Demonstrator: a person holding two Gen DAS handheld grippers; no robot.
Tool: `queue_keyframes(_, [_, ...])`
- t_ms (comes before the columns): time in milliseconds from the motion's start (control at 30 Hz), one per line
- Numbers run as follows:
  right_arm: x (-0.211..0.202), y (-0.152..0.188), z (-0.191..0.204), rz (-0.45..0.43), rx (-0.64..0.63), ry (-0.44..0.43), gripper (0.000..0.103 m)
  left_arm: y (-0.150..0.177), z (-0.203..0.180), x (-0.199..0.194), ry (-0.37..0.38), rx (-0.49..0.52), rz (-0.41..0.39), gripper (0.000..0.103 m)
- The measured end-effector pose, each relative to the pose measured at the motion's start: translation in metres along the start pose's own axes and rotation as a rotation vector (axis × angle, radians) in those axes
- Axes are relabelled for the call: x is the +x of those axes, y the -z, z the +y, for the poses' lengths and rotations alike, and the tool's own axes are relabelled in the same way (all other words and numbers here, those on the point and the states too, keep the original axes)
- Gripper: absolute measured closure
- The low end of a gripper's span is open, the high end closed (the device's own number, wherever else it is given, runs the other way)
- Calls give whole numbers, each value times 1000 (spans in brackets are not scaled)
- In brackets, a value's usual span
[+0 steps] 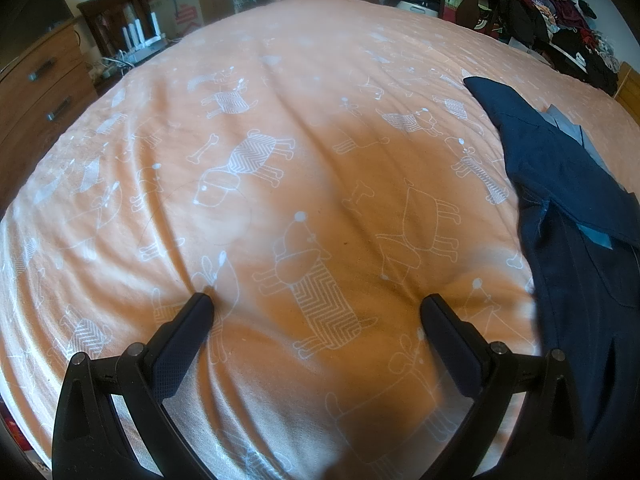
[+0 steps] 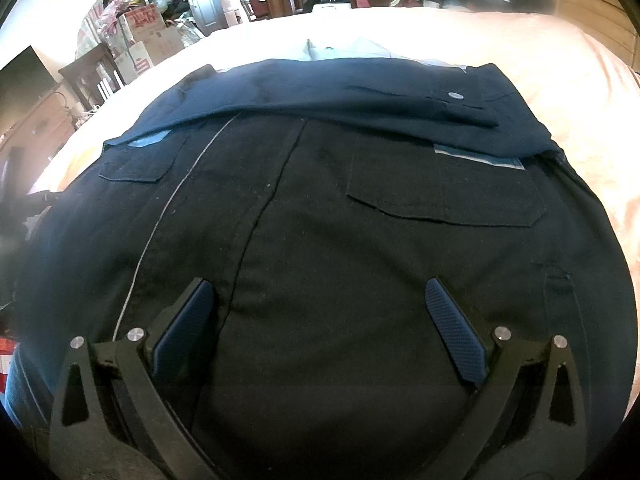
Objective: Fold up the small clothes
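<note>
A dark navy garment [image 2: 320, 208] with two flapped pockets and light blue trim lies on the orange bedspread [image 2: 580, 92], its far part folded over toward me. My right gripper [image 2: 318, 292] hovers just above its near half, open, nothing between the fingers. In the left wrist view the same navy garment [image 1: 568, 200] lies at the right edge. My left gripper [image 1: 316, 306] stands open low over bare bedspread [image 1: 280, 120] to the garment's left, its fingertips close to or touching the cloth.
The bedspread is orange with white dog drawings. A wooden dresser [image 1: 36, 92] stands left of the bed, cardboard boxes [image 1: 192, 4] behind it. A heap of clothes [image 1: 560, 12] lies at the far right. A wooden headboard [image 2: 596, 12] is at the right.
</note>
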State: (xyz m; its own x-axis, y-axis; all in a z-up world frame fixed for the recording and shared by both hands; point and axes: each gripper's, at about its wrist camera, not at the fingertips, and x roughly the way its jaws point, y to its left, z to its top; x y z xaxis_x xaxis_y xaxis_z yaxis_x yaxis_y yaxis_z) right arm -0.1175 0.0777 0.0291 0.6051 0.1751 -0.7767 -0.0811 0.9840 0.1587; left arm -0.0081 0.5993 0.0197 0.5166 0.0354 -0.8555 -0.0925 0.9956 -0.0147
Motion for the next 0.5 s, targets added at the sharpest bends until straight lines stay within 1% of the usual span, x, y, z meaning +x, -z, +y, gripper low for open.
queue_keyframes(433, [0,0,3,20,-5,13,0,0,2,-1,6,-1,3,0])
queue_keyframes(500, [0,-1,3,36,-3,14,0,1,3,-2,10,-1,3,0])
